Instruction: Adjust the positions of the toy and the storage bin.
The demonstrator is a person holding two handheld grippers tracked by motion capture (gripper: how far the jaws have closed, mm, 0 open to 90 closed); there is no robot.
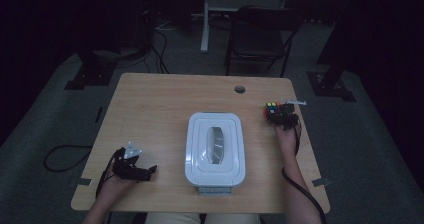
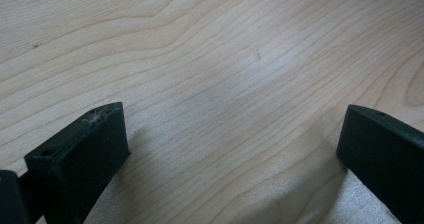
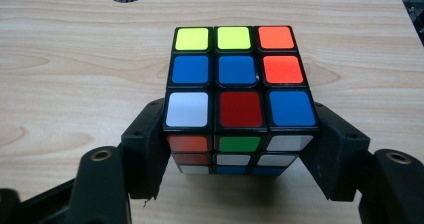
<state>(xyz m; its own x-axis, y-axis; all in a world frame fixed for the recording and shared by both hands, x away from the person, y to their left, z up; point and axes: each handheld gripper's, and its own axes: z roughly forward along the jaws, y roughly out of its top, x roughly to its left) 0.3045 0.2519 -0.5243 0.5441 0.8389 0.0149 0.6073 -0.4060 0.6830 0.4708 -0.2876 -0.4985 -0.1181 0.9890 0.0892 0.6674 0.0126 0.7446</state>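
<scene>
Dim room, wooden desk (image 1: 160, 104): right tool (image 3: 240, 149) clamped on the puzzle cube (image 3: 239, 76) at far right, grasp done, lift and placement likely left; left tool (image 2: 235, 149) spread wide, nothing in it, near left; white lidded box (image 1: 215, 149) centre, lid on.

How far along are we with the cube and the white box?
Done: the right gripper has closed on the multicoloured puzzle cube at the wooden table's right edge. In hand: the cube, not visibly lifted. Left: the white lidded plastic box looks closed; the left gripper is open over bare wood.
</scene>
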